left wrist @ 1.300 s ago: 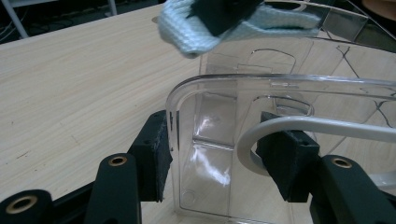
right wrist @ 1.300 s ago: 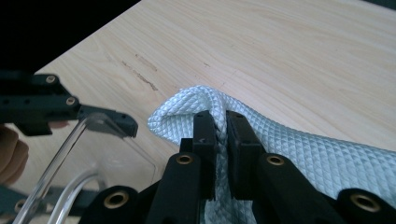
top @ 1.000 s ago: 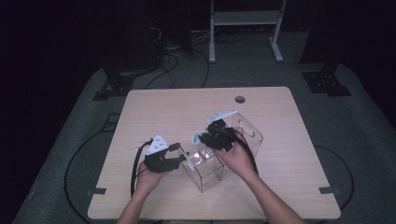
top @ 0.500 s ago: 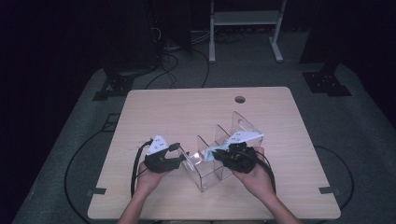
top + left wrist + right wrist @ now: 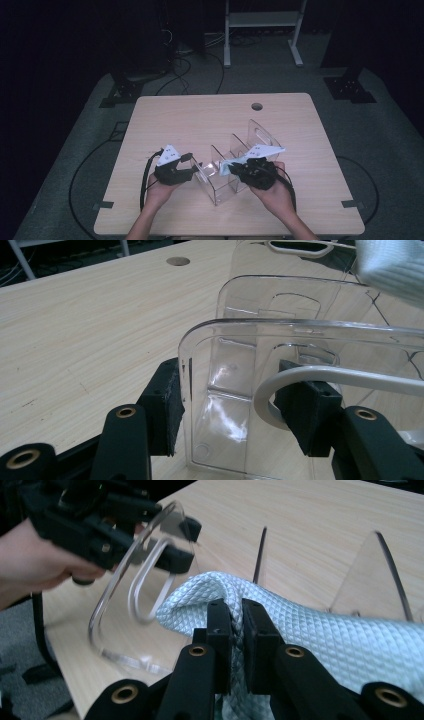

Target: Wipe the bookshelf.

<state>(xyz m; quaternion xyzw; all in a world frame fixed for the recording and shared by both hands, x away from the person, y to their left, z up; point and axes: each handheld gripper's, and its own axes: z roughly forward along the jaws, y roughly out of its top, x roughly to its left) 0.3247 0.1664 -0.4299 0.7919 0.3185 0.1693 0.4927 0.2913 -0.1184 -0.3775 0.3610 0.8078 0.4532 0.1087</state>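
Bench (image 5: pixel 200 120): pale wood, round hole (image 5: pixel 257 106) near far edge.

Rack (image 5: pixel 227 177): clear plastic, upright dividers, standing near middle of bench toward near edge, between the two hands. Handle cut-out in far end wall.

Left claw (image 5: pixel 192 170): at left end of rack, held in left hand (image 5: pixel 160 190). Jaws partly apart, clamped on nearest end wall of rack (image 5: pixel 220 390); one pad outside the wall, other pad inside. Pale curved loop (image 5: pixel 300 380) seen through the wall beside inner pad.

Right claw (image 5: pixel 235 170): at right side of rack, held in right hand (image 5: pixel 275 195). Jaws nearly together, clamped on fold of cloth (image 5: pixel 300 625).

Cloth: pale blue-white, quilted diamond weave, bunched at jaws, lying over rack dividers; one corner seen at upper right of left gripper view (image 5: pixel 395 265). In high view, small pale patch (image 5: pixel 225 168) just left of right claw.

Cable (image 5: pixel 146 175): black, looping from left claw across bench.
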